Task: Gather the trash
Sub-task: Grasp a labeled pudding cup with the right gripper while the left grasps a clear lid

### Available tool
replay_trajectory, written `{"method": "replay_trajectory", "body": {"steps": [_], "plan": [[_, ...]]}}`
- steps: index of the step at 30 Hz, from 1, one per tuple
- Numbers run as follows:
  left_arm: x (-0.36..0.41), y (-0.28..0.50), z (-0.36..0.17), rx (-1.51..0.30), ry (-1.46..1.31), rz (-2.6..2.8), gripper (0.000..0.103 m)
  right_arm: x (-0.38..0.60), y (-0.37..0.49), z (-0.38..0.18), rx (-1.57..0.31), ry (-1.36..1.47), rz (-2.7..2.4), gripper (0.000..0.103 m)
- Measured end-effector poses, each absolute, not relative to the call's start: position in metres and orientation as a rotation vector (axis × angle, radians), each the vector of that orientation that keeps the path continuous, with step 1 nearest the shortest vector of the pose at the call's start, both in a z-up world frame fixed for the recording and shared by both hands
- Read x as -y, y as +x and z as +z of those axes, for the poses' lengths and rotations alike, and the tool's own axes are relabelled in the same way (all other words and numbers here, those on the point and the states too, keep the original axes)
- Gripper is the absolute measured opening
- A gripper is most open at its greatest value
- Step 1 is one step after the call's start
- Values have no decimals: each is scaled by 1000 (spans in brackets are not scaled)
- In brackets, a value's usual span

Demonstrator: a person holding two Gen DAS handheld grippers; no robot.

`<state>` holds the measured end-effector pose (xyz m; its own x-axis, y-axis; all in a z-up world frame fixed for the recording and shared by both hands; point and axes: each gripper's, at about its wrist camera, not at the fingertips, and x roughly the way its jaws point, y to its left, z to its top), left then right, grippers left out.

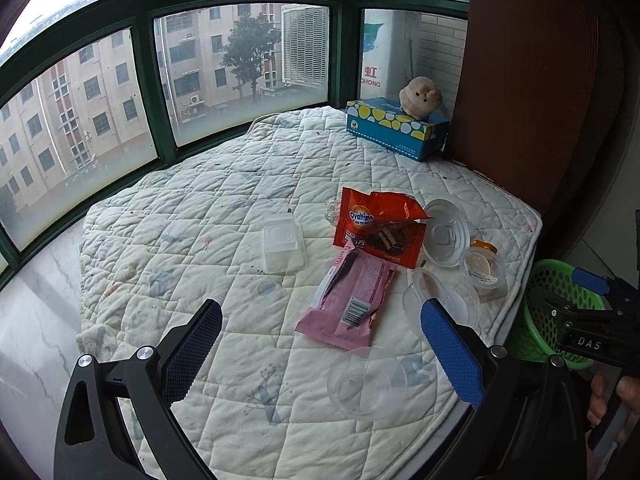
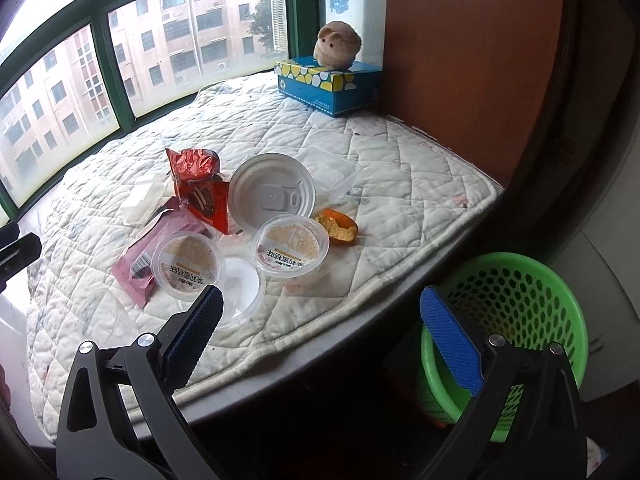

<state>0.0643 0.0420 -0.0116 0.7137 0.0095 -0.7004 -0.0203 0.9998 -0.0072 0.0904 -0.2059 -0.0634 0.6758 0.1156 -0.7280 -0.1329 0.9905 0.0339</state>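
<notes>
Currently: left claw [image 1: 321,344] gaping, empty, above pink foil wrapper [image 1: 349,302] on white quilted mat [image 1: 200,200]. Right claw [image 2: 321,330] gaping, empty, between clear plastic lid [image 2: 240,284] and green perforated plastic basket [image 2: 516,320] beside the mat.

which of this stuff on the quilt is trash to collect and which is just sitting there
For the job:
red Ovaltine wrapper
pink snack wrapper
white round plastic lid
two clear pudding cups
clear square plastic tray
orange peel scrap
green perforated plastic bin

Just lying about:
blue dotted tissue box
beige plush toy
</notes>
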Motion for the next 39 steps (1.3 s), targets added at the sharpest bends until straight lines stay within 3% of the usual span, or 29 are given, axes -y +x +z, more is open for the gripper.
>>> {"method": "replay_trajectory", "body": {"steps": [22, 26, 30, 39], "plan": [[-56, 73, -39, -854, -13, -40, 96, 173, 174, -117, -952, -129, 198, 89], [-48, 69, -50, -884, 5, -94, 96, 171, 177, -123, -965, -134, 210, 83], [-38, 64, -63, -911, 41, -135, 96, 168, 174, -119, -950, -139, 224, 71], [-22, 69, -94, -973, 89, -201, 96, 179, 169, -109, -934, -63, 246, 70]]}}
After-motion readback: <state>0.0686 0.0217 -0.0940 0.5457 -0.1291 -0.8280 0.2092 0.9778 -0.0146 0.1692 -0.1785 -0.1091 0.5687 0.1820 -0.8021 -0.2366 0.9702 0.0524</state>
